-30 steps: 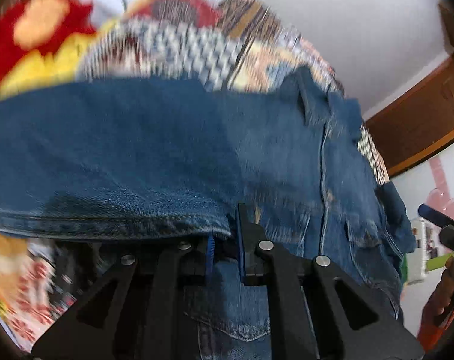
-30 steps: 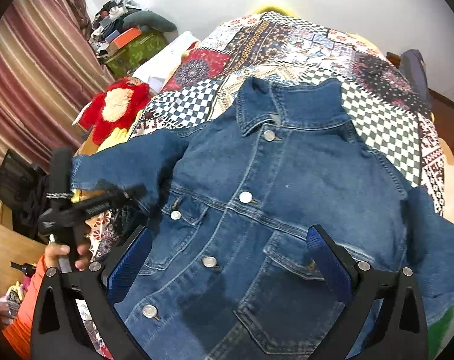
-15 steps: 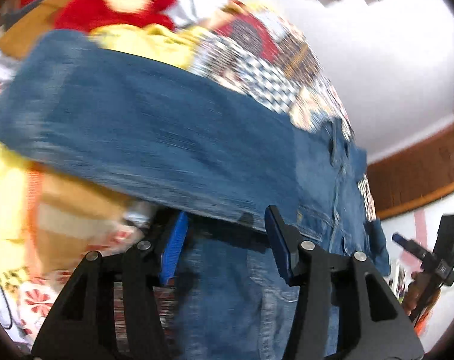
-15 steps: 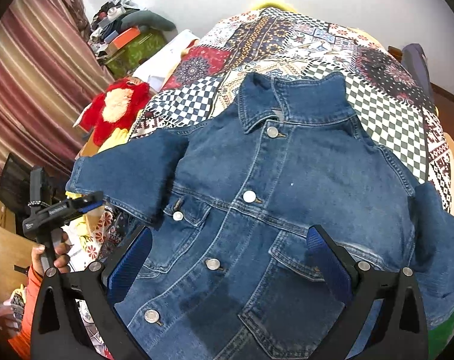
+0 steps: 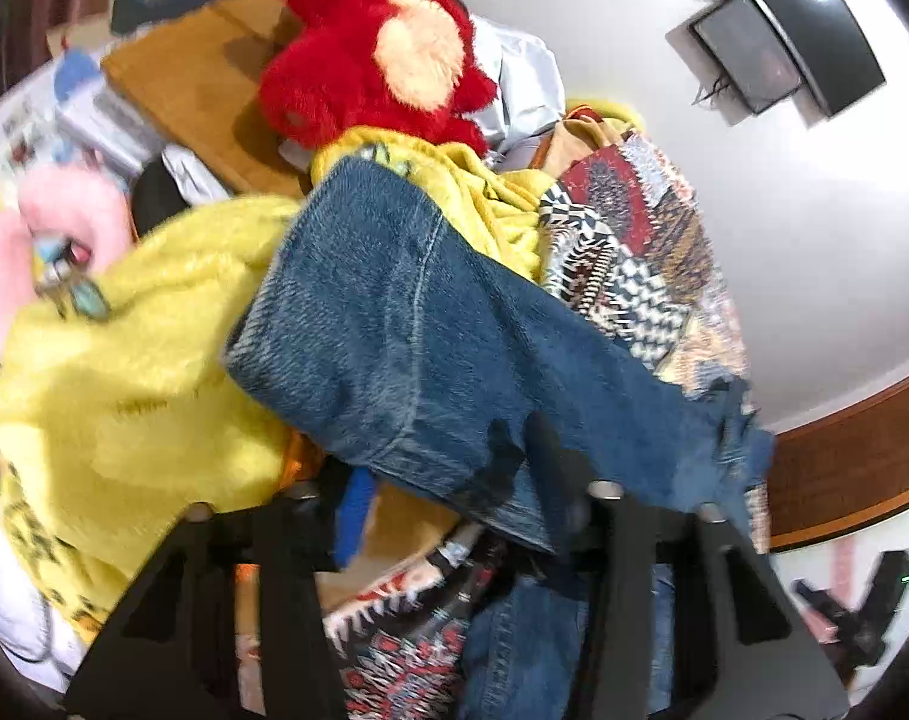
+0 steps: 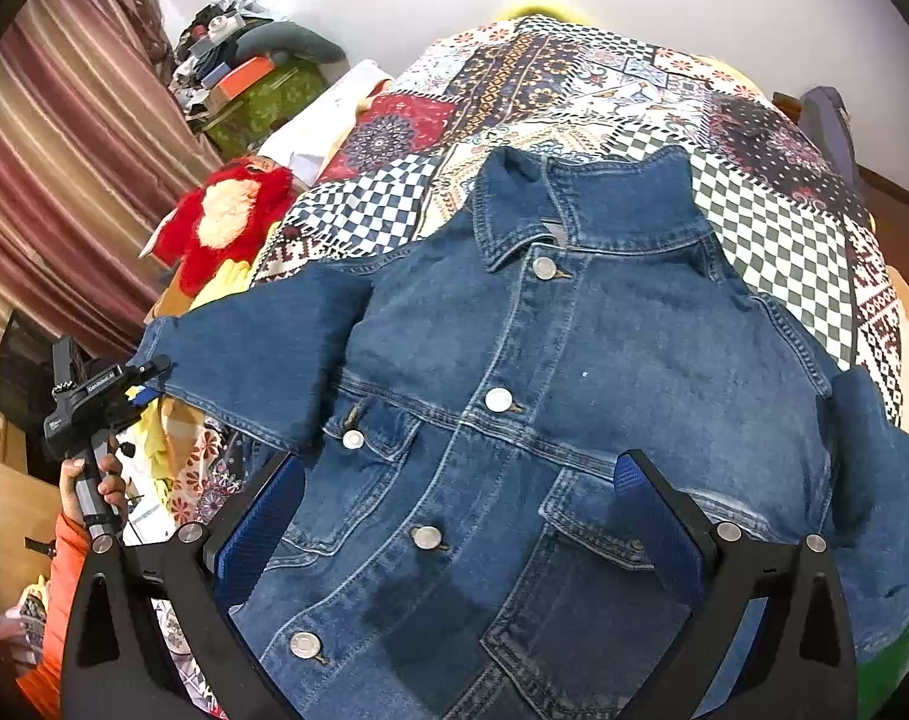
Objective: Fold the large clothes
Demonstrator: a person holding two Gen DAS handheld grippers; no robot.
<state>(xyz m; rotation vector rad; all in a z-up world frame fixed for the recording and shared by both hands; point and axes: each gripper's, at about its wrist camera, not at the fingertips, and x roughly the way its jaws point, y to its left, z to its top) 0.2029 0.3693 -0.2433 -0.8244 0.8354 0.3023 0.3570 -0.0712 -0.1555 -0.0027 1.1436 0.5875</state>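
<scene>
A blue denim jacket (image 6: 544,396) lies front up and buttoned on a patchwork bedspread (image 6: 574,90), collar away from me. Its left sleeve (image 5: 406,348) stretches out sideways over the bed's edge. My left gripper (image 5: 454,510) is open just below the sleeve's cuff edge and holds nothing; it also shows in the right wrist view (image 6: 136,378) at the cuff. My right gripper (image 6: 466,516) is open and empty, hovering over the jacket's lower front. The right sleeve (image 6: 874,468) hangs at the right edge.
A red plush toy (image 5: 382,54) and a yellow fleece blanket (image 5: 142,360) lie beside the bed at the sleeve end. Boxes and clutter (image 6: 244,78) stand by a striped curtain (image 6: 52,168). A wooden skirting (image 5: 850,468) runs along the wall.
My left gripper has let go of the sleeve cuff, opened and drawn back left of it. The sleeve now lies spread out sideways. My right gripper has stayed open over the jacket.
</scene>
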